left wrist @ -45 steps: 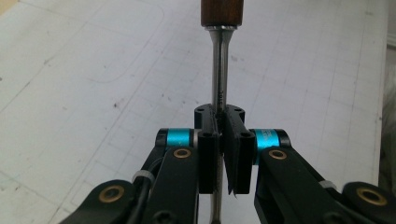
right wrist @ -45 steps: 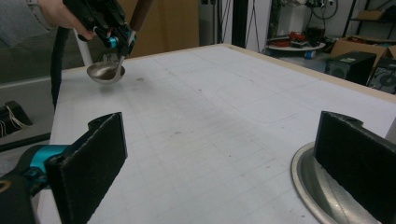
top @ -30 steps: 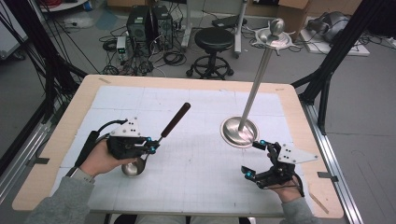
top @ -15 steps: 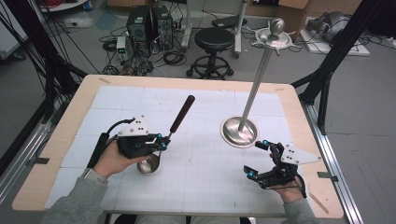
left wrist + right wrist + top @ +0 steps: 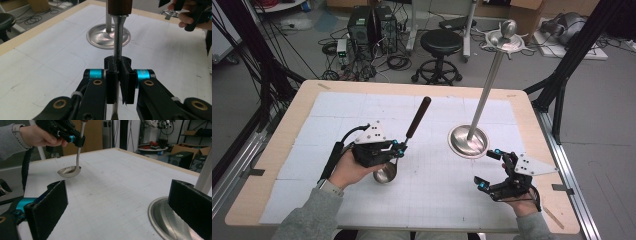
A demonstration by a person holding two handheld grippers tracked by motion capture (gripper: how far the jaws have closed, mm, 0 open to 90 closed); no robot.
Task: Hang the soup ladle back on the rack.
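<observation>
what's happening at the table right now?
A person works two handheld grippers over a white gridded table. The left gripper is clamped on the metal shaft of a steel ladle with a dark wooden handle, its bowl hanging low above the table. The right gripper waits open beside the round base of a tall steel utensil stand, holding nothing.

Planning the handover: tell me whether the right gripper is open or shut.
Open: the right gripper has its black pads wide apart, nothing between them.
</observation>
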